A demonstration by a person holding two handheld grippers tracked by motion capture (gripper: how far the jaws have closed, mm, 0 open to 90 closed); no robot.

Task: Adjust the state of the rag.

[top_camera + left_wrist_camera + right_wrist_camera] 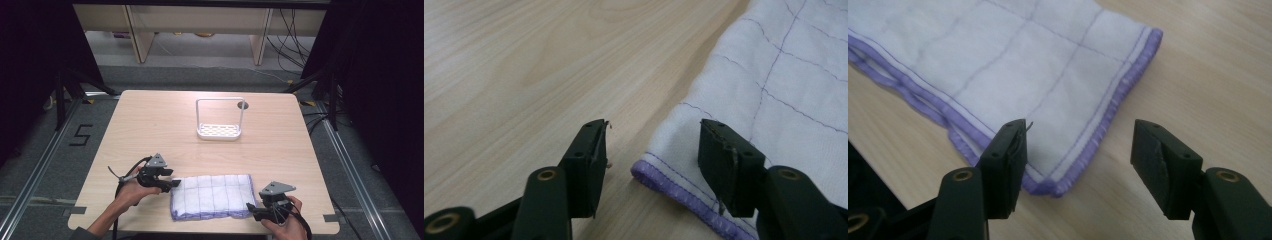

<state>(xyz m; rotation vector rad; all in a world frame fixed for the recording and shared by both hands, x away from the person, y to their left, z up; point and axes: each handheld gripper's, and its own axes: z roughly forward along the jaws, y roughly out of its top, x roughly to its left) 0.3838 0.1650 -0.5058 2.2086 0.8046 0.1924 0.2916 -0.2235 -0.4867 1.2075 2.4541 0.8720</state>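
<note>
A folded white quilted cloth (212, 196) with a purple hem lies flat near the table's front edge. My left gripper (174, 184) is at the cloth's left end, held low and level. In the left gripper view the cloth's hemmed corner (774, 85) lies between and under the parted jaws of the left gripper (652, 127), and the pads do not press on it. My right gripper (251, 210) is at the cloth's near right corner. In the right gripper view the right gripper (1080, 125) stands open over that corner of the cloth (1013, 55), gripping nothing.
A white wire rack (220, 120) with a perforated base stands at the middle back of the wooden table (150, 130). A small round grey grommet (243, 105) sits just behind it. The table's front edge runs close under both hands.
</note>
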